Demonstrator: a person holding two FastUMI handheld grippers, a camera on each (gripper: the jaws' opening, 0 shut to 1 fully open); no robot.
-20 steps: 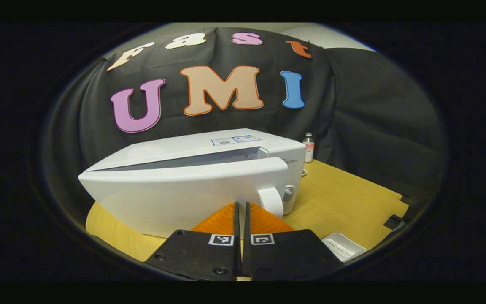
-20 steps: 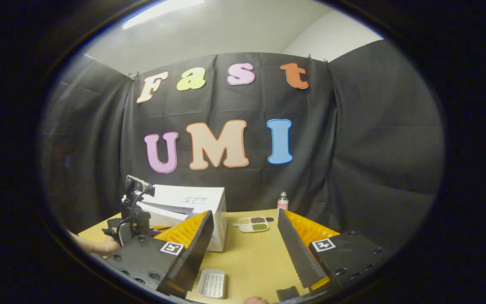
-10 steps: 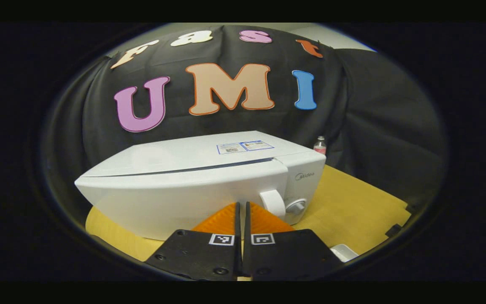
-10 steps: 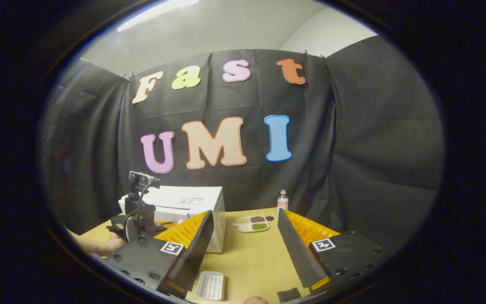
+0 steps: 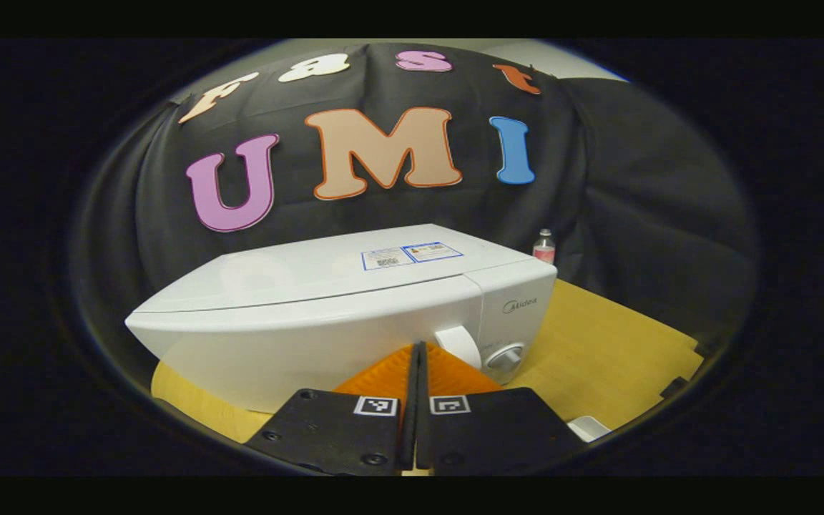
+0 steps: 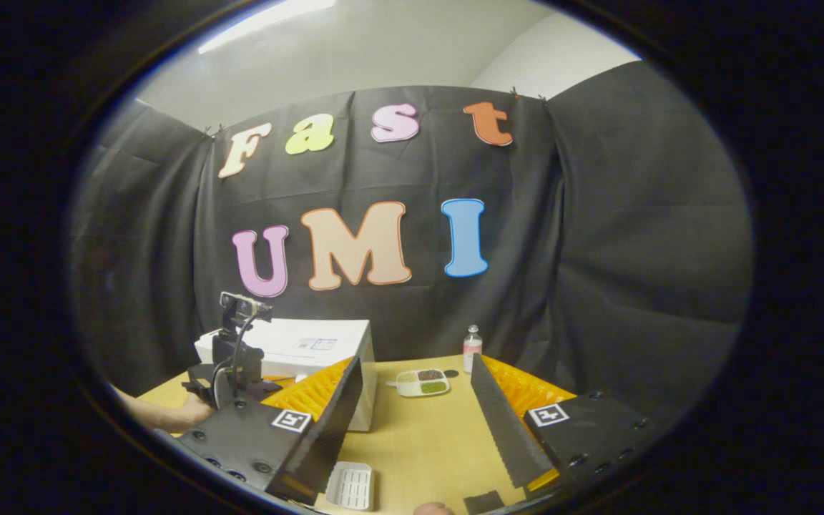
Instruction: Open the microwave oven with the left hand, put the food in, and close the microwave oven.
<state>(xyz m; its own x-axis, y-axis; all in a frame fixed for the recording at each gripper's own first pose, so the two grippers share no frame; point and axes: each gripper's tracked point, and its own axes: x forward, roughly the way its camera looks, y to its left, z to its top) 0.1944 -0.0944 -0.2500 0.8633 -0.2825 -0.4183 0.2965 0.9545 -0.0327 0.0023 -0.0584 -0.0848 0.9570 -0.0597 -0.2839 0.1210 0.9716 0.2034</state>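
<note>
Right in front of the microwave oven [image 5: 326, 315] my left gripper [image 5: 418, 354] points at its door, fingers pressed together and holding nothing. That door looks closed, yet the food tray [image 6: 423, 381] sits on the table [image 6: 419, 436] beside the oven, right of it. My right gripper [image 6: 415, 400] hangs wide apart and empty. I think I must hook the door handle [image 5: 458, 345] and pull slowly.
</note>
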